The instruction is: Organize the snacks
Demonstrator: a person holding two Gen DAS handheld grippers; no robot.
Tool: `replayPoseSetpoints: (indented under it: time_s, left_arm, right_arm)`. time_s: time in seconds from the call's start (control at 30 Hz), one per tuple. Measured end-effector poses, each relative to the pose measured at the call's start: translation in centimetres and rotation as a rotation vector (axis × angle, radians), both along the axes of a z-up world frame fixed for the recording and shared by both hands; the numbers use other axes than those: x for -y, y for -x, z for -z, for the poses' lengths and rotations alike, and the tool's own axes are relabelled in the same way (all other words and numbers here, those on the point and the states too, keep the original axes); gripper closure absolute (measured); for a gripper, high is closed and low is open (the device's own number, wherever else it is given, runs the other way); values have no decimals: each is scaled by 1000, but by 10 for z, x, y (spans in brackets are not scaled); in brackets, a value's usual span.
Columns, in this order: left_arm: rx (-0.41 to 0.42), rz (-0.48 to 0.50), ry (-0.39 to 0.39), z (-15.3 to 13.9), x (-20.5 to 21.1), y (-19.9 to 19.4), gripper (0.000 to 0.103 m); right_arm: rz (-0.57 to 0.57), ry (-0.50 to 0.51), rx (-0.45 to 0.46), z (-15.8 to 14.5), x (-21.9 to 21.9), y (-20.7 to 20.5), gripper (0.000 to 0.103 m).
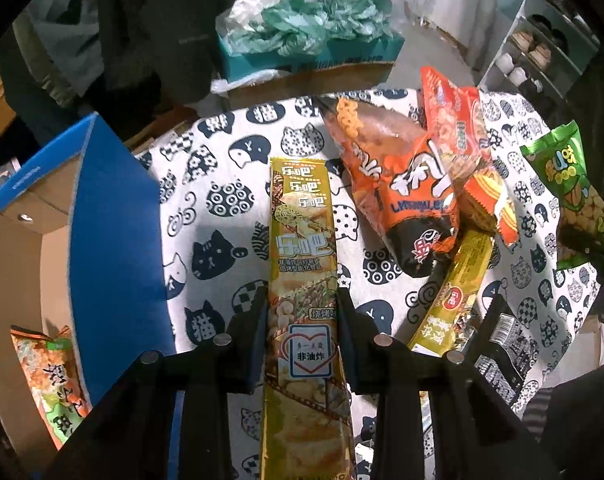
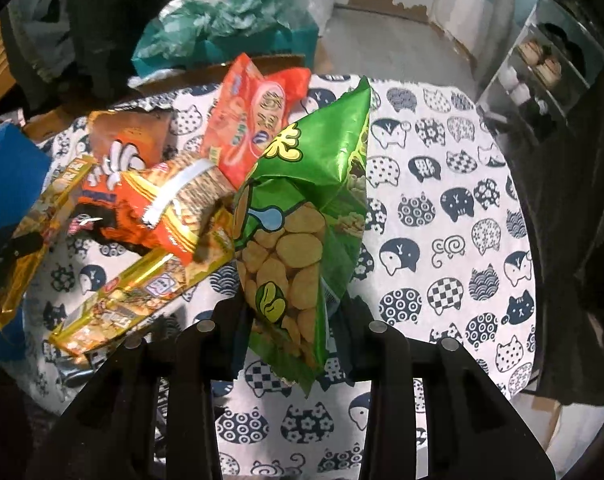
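Observation:
My left gripper (image 1: 302,312) is shut on a long gold snack pack (image 1: 302,240) and holds it lengthwise above the cat-print tablecloth (image 1: 214,200). My right gripper (image 2: 294,316) is shut on a green bean snack bag (image 2: 302,208), lifted above the cloth (image 2: 442,220). The green bag also shows at the right of the left wrist view (image 1: 574,188). On the table lies a pile: an orange and black bag (image 1: 406,184), a red bag (image 1: 454,120), a small orange cracker pack (image 2: 182,204) and a second gold pack (image 1: 458,296).
A blue-edged cardboard box (image 1: 102,220) stands open at the table's left; an orange and green snack bag (image 1: 50,380) lies inside. A teal box with plastic bags (image 1: 310,36) stands behind the table. A shoe rack (image 1: 542,52) is at the far right.

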State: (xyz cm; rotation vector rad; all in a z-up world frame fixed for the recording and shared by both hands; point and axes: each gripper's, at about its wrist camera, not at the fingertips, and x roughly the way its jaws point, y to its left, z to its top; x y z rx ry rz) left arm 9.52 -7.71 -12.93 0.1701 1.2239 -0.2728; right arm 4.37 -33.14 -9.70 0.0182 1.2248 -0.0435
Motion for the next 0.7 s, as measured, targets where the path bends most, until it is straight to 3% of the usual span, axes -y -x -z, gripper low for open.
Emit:
replayPoseSetpoints:
  time_s: [0.7]
  left_arm:
    - [171,-3,36,-80,-25,29,71]
  right_arm:
    - [-151,-4,132,-58,-47,8,69]
